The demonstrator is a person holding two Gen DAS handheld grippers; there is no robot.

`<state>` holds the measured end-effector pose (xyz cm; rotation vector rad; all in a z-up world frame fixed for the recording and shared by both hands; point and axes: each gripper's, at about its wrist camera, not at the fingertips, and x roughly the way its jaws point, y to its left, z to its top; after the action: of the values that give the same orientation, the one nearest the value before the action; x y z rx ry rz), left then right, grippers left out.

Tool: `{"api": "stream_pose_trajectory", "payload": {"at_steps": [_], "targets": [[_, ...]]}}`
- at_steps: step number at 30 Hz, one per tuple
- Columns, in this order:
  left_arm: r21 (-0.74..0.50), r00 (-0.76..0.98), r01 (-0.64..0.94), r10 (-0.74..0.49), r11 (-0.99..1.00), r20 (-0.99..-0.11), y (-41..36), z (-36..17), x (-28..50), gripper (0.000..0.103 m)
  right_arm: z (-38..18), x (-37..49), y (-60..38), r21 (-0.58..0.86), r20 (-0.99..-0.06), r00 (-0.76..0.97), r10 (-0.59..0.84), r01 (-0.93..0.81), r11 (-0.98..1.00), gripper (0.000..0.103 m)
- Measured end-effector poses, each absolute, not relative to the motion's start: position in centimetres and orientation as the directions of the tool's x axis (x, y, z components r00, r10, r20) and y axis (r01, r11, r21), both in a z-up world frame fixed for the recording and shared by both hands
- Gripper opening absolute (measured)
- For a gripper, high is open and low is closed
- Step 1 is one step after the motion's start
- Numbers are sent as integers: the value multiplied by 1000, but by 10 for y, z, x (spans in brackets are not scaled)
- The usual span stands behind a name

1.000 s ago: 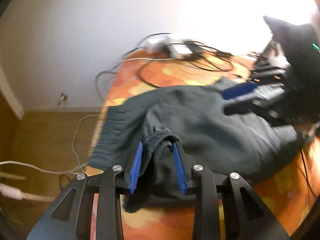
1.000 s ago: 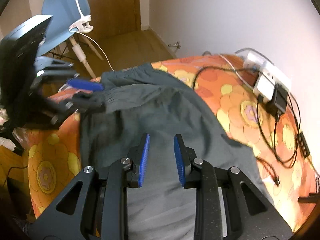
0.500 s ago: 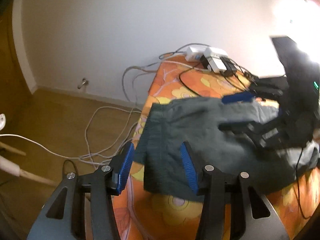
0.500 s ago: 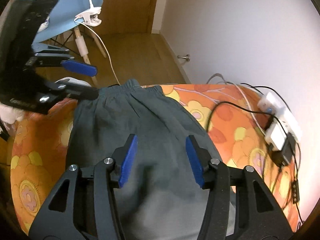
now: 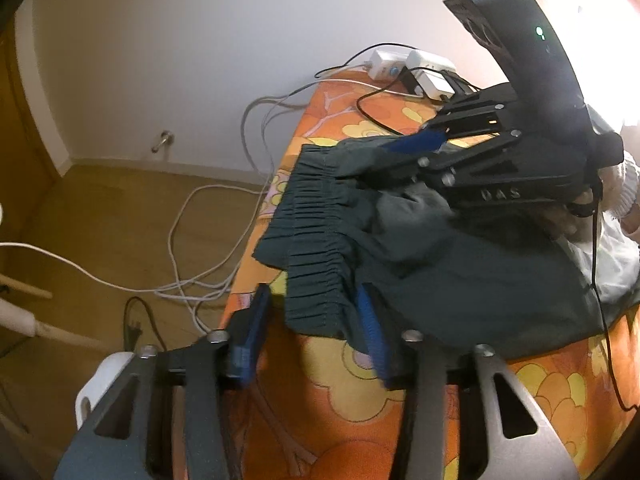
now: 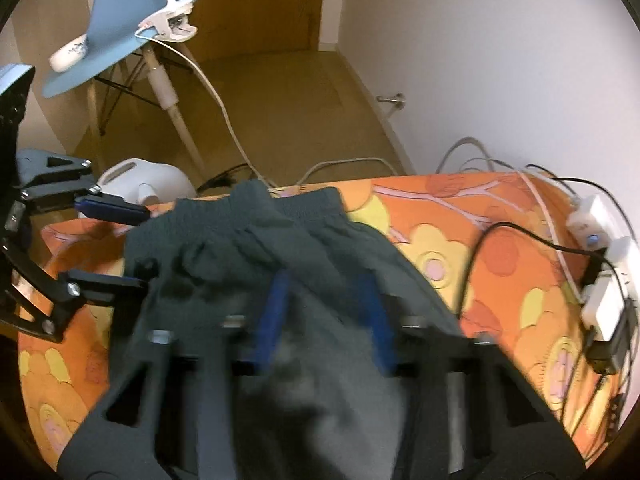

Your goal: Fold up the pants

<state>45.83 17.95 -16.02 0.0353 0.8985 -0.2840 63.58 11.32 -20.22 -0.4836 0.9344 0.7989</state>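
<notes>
Dark green pants point(image 5: 460, 272) point(image 6: 240, 248) lie bunched on an orange flowered surface point(image 5: 360, 380) point(image 6: 480, 240), with the pleated waistband point(image 5: 316, 240) at its edge. My left gripper point(image 5: 314, 328) point(image 6: 116, 246) straddles the near waistband corner. Its jaws are closing, and orange still shows beside one pad. My right gripper point(image 6: 324, 312) point(image 5: 376, 162) is blurred over the cloth just behind the far part of the waistband. Its jaws are closing with fabric between them and a gap still visible.
Power strips, chargers and black cables point(image 5: 412, 68) point(image 6: 600, 272) crowd the wall side of the surface. White cables point(image 5: 200, 240) trail on the wooden floor. A blue chair point(image 6: 132, 20) and a white appliance point(image 6: 144, 180) stand beyond the edge. A hand in a white sleeve point(image 5: 624, 184) holds the right gripper.
The left gripper let go of a bunched fold, opened and shifted to the waistband corner, where it now narrows. The right gripper moved toward the waistband, spread wide, then began narrowing.
</notes>
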Motion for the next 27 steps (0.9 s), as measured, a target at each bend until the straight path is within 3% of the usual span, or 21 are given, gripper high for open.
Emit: {"api": "stream_pose_trajectory", "payload": {"at_steps": [1, 5, 15, 24, 25, 27], "targets": [[-80, 591, 261, -225, 962, -775, 178, -160, 457, 30, -202, 634, 114, -19, -850, 342, 402, -782, 624, 12], [-39, 617, 258, -196, 965, -762, 172, -158, 454, 25, -200, 628, 111, -18, -844, 343, 413, -787, 617, 3], [9, 663, 242, -159, 970, -732, 166, -138, 480, 24, -166, 638, 96, -112, -785, 484, 386, -725, 680, 2], [64, 631, 206, -83, 976, -771, 168, -150, 502, 29, -196, 664, 115, -170, -830, 488, 271, -683, 710, 2], [61, 632, 206, -85, 977, -770, 170, -148, 500, 33, -198, 665, 114, -165, -836, 481, 264, -679, 716, 4], [64, 639, 193, -76, 979, -766, 176, -145, 496, 40, -195, 662, 109, -163, -832, 489, 263, -668, 726, 22]]}}
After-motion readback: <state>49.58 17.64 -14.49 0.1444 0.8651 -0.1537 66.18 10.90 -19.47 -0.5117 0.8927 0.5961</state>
